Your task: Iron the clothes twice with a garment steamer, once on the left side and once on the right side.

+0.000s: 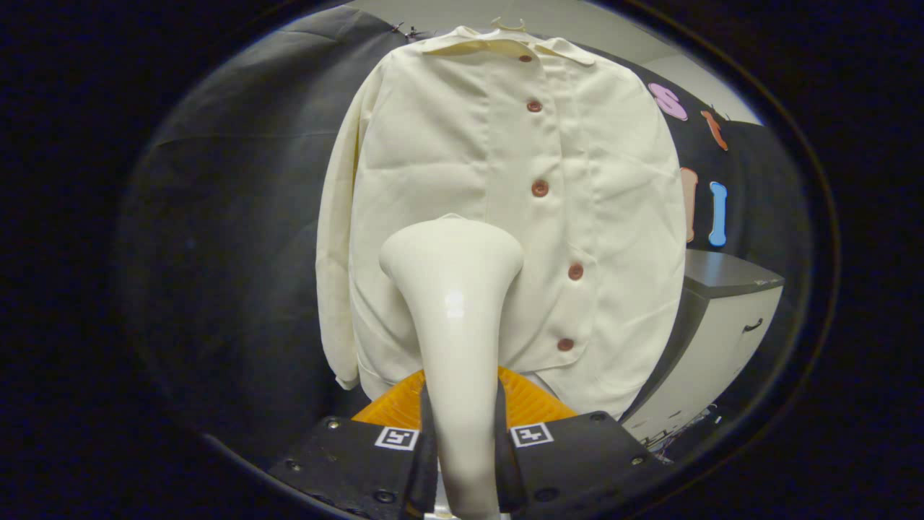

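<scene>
A cream button-up shirt (447,159) with several brown buttons hangs on a hanger (509,26) in front of the black cloth wall. My gripper (460,426) is shut on the handle of a cream garment steamer (455,289), both fingers pressing its neck. The steamer's wide head points at the shirt's left half, about mid-height, left of the button row. Whether the head touches the cloth I cannot tell.
A white cabinet (715,339) with a dark top and a drawer handle stands to the right, behind the shirt's lower hem. The black cloth wall (238,238) spreads to the left of the shirt.
</scene>
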`<action>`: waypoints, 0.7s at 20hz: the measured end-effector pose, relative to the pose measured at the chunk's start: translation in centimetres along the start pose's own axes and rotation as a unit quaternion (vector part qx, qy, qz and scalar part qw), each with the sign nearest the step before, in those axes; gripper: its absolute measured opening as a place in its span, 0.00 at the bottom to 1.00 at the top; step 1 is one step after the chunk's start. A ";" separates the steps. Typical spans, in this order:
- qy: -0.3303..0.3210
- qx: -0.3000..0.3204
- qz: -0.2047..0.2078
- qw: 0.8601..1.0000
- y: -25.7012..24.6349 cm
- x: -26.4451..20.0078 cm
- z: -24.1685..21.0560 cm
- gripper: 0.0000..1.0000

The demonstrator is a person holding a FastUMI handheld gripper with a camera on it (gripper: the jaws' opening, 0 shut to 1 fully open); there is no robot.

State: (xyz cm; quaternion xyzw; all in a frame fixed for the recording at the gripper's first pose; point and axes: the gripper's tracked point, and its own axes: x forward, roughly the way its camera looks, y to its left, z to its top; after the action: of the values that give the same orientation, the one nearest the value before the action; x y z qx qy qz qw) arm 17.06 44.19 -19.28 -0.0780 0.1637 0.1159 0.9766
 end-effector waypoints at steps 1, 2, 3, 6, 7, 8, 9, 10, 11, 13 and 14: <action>0.006 -0.003 -0.001 1.000 -0.1 0.4 -0.7 0.32; 0.018 -0.008 -0.001 1.000 -0.2 0.6 -1.6 0.32; 0.026 -0.012 -0.001 1.000 -0.3 0.9 -2.4 0.32; 0.055 -0.023 0.013 0.998 -0.1 1.1 -5.1 0.32; 0.063 -0.026 0.016 0.998 0.0 1.3 -5.7 0.32; 0.071 -0.029 0.017 0.997 0.0 1.5 -6.4 0.32; 0.078 -0.030 0.016 0.996 0.0 1.6 -7.0 0.32; 0.086 -0.032 0.016 0.996 0.0 1.7 -7.6 0.32; 0.092 -0.033 0.016 0.995 0.1 1.7 -8.1 0.32; 0.107 -0.036 0.017 0.993 0.1 1.8 -9.2 0.32; 0.114 -0.037 0.018 0.993 0.1 1.9 -9.7 0.32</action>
State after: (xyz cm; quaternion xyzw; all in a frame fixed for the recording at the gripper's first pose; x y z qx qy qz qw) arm 15.85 42.86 -28.99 -0.1238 0.2707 0.1302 0.9457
